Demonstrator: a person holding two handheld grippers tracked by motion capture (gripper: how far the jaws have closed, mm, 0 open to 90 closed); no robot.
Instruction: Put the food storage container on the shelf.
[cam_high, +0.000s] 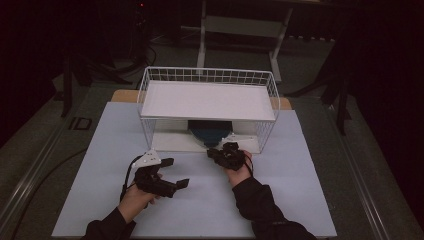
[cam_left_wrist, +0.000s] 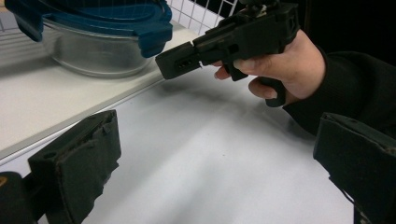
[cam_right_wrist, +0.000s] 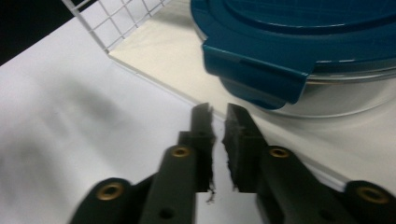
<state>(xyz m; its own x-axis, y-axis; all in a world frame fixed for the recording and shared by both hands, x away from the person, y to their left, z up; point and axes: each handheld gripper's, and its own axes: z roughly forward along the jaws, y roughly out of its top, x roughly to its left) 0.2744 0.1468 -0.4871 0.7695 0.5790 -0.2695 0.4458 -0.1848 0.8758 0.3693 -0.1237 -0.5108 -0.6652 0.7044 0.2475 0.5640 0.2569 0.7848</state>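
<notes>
Blue-lidded and made of clear glass, the food container (cam_high: 209, 132) sits on the lower shelf of the white wire rack (cam_high: 150, 95), under the upper shelf board, toward the front edge. By the look of things the work is at its start: the container is not gripped and rests fully inside the rack, so the grasp and whatever follows it are yet to be done.

Going from left to right in the high view, the left gripper (cam_high: 176, 172) hovers over the pale table mat (cam_high: 100, 175), well apart from the rack's front, with its jaws spread wide and nothing between them. In its own view the container (cam_left_wrist: 98, 42) lies up and to the left, far beyond its padded fingers (cam_left_wrist: 79, 163).

Further right, the right gripper (cam_high: 219, 150) is just at the rack's open front. Its own view shows the jaws drawn nearly together, a thin slit between them, holding nothing; the gripper (cam_right_wrist: 218, 123) points at the lid's blue latch tab (cam_right_wrist: 254, 74), which sits just beyond and slightly to the right of the fingertips (cam_right_wrist: 201, 114), near but not touching. I judge it would have to open before it could take that tab or the rim
</notes>
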